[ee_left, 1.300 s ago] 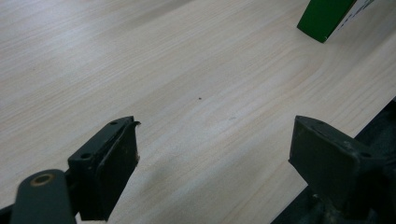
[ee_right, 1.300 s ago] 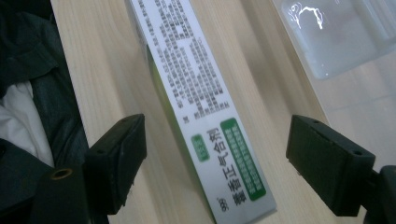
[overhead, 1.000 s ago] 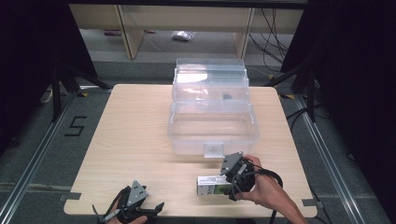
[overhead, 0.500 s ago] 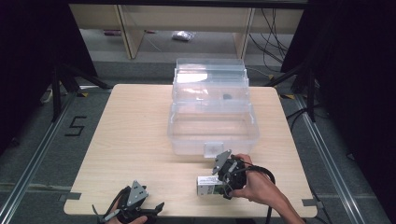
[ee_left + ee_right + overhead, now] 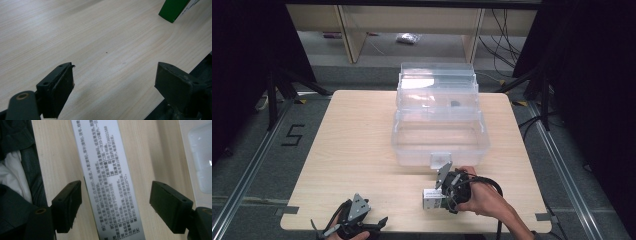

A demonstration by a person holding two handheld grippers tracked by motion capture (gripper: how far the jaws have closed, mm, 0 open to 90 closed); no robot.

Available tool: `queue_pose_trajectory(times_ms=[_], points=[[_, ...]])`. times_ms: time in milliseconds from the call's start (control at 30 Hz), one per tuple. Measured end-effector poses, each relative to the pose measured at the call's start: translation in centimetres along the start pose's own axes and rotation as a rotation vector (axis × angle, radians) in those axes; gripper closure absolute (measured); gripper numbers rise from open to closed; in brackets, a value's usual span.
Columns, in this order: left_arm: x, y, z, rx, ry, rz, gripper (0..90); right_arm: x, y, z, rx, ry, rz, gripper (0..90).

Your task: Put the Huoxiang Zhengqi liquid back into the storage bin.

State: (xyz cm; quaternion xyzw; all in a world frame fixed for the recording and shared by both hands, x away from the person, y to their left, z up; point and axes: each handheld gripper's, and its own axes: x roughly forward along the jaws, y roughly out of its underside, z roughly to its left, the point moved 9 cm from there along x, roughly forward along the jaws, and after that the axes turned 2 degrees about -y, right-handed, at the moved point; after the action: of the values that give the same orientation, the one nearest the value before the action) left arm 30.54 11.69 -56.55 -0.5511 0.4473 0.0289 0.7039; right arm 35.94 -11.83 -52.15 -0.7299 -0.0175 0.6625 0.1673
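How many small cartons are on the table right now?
1. The small carton lies on the table's near edge, under the right gripper, in front of the clear plastic box. That box's contents are hard to make out, so more may be hidden.

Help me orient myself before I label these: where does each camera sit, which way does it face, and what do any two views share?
High view: above the person's side, looking forward and down on the table and clear bin; both hands and grippers enter below.
Left gripper view: rides the left gripper, open jaws over bare wood, green box corner beyond.
Right gripper view: rides the right gripper, looking down; open jaws straddle the box.
Shared: the box shows in all three.
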Motion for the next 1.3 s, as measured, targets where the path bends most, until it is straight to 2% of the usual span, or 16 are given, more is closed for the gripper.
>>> queue_pose_trajectory(times_ms=[100, 200, 233, 300, 400, 533, 567, 633, 800, 867, 933, 1000, 1033, 1100, 1133, 1300], points=[[-0.1, 0.2, 0.2, 0.02, -0.002, 0.021, 14.7, 0.2, 0.1, -0.2, -0.022, -0.001, 0.022, 29.5], [0.0, 0.0, 0.1, 0.004, -0.005, 0.003, 14.7, 0.4, 0.2, -0.1, -0.019, -0.001, 0.034, 30.8], [0.0, 0.0, 0.1, 0.004, -0.004, 0.003, 14.7, 0.4, 0.4, 0.1, 0.022, -0.005, 0.05, 32.0], [-0.1, 0.2, 0.1, 0.016, -0.002, 0.015, 14.8, 0.8, 0.2, 0.0, -0.015, -0.028, 0.041, 34.6], [0.0, 0.0, 0.1, 0.005, -0.005, 0.003, 14.8, 0.9, 0.4, 0.1, 0.003, -0.025, 0.061, 37.1], [0.0, -0.1, -0.1, -0.009, 0.005, -0.009, 14.7, 1.2, 0.3, -0.5, -0.09, -0.037, 0.057, 42.3], [0.0, -0.1, -0.1, -0.009, 0.005, -0.009, 14.8, 1.1, 0.5, -0.1, -0.035, -0.037, 0.076, 42.9], [0.0, 0.1, 0.1, 0.005, -0.004, 0.005, 14.7, 1.1, 0.5, 0.0, -0.012, -0.036, 0.079, 44.3], [-0.1, 0.1, 0.1, 0.003, -0.002, 0.008, 14.8, 1.2, 0.5, 0.0, -0.034, -0.053, 0.085, 48.8], [0.0, 0.1, 0.1, 0.005, -0.003, 0.002, 14.7, 1.5, 0.2, -0.3, -0.103, -0.065, 0.059, 52.0], [0.0, 0.0, 0.0, 0.003, -0.001, 0.001, 14.7, 1.4, 0.5, 0.0, -0.063, -0.057, 0.087, 54.2], [0.0, -0.1, -0.2, -0.01, 0.008, -0.004, 14.7, 1.4, 0.5, 0.1, -0.07, -0.063, 0.104, 56.8], [-0.3, 0.3, 0.3, 0.044, 0.002, 0.036, 14.7, 1.3, 0.5, 0.3, -0.072, -0.067, 0.117, 60.0], [-0.3, 0.3, 0.3, 0.044, 0.003, 0.036, 14.8, 1.4, 0.4, 0.2, -0.099, -0.075, 0.113, 60.6], [-0.3, 0.3, 0.3, 0.044, 0.002, 0.036, 14.8, 1.5, 0.2, 0.0, -0.156, -0.069, 0.103, 61.7], [-0.3, 0.3, 0.3, 0.05, 0.004, 0.037, 14.8, 1.2, 0.3, 0.3, -0.136, -0.07, 0.123, 64.6]])
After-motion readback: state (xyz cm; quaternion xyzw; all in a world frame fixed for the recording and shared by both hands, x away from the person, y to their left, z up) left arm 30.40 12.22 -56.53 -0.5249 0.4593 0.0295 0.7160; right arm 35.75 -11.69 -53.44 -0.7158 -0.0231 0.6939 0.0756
